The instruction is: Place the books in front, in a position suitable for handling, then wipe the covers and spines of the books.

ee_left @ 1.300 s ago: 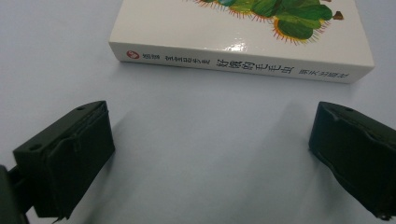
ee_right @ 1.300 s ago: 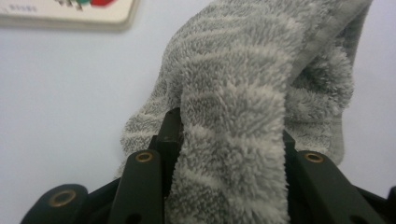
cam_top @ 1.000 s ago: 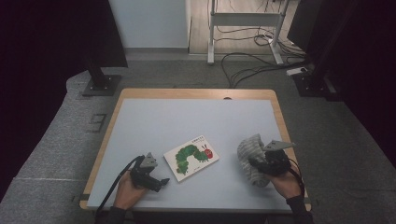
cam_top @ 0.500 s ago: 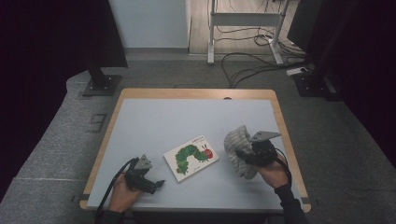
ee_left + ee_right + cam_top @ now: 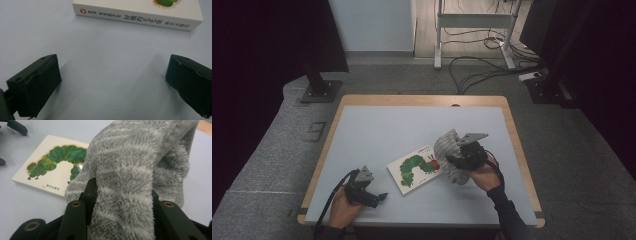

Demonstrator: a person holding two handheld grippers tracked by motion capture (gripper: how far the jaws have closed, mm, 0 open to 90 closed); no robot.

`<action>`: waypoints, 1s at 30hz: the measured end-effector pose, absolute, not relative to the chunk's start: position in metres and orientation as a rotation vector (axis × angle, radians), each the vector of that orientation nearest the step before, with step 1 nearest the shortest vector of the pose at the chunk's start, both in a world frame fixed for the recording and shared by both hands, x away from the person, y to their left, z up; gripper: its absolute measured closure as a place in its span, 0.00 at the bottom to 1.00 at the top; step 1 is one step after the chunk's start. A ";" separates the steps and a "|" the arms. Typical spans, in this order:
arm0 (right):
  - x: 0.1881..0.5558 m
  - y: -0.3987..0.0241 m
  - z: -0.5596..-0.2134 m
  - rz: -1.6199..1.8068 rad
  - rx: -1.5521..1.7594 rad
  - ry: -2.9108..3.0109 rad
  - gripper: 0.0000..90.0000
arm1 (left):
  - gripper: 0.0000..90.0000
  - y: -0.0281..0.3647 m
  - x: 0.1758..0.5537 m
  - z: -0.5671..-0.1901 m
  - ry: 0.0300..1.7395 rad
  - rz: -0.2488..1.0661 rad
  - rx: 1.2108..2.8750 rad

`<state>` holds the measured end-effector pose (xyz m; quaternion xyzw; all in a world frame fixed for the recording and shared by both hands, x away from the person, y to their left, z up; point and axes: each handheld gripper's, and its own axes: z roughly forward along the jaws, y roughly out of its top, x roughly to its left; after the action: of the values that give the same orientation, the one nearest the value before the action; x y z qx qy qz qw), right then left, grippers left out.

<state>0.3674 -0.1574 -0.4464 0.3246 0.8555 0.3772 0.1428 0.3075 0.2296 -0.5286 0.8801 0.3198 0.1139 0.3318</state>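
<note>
A white picture book (image 5: 418, 168) with a green caterpillar on its cover lies flat near the table's front middle. Its spine (image 5: 136, 18) shows at the top of the left gripper view, its cover (image 5: 53, 170) to the left in the right gripper view. A fluffy grey striped cloth (image 5: 448, 152) is bunched in my right gripper (image 5: 457, 162), which is shut on it just right of the book; the cloth (image 5: 130, 170) drapes over both jaws. My left gripper (image 5: 379, 197) rests on the table at the front left, open, with bare table between its fingers (image 5: 37, 85).
The pale blue tabletop (image 5: 402, 130) has a wooden rim (image 5: 422, 100). Beyond it are a grey carpet, a black stand base (image 5: 319, 92) at the left, a white frame (image 5: 472, 30) and loose cables (image 5: 482, 75) at the back.
My right gripper has carried the grey cloth leftward, from the table's right side up to the book's right edge. The left gripper and the book have stayed put.
</note>
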 end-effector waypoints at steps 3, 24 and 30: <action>0.372 -0.149 -0.450 1.078 0.933 2.482 0.65 | 0.00 0.230 0.307 -0.529 0.837 0.298 2.298; 0.395 -0.127 -0.489 0.993 0.955 2.554 0.64 | 0.00 0.230 0.307 -0.529 0.839 0.297 2.295; 0.397 -0.128 -0.496 1.021 0.977 2.555 0.64 | 0.00 0.229 0.307 -0.529 0.839 0.298 2.295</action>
<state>0.3972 -0.1276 -0.4955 0.3326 0.8697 0.3476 0.1106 0.3074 0.2295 -0.5288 0.8790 0.3212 0.1140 0.3333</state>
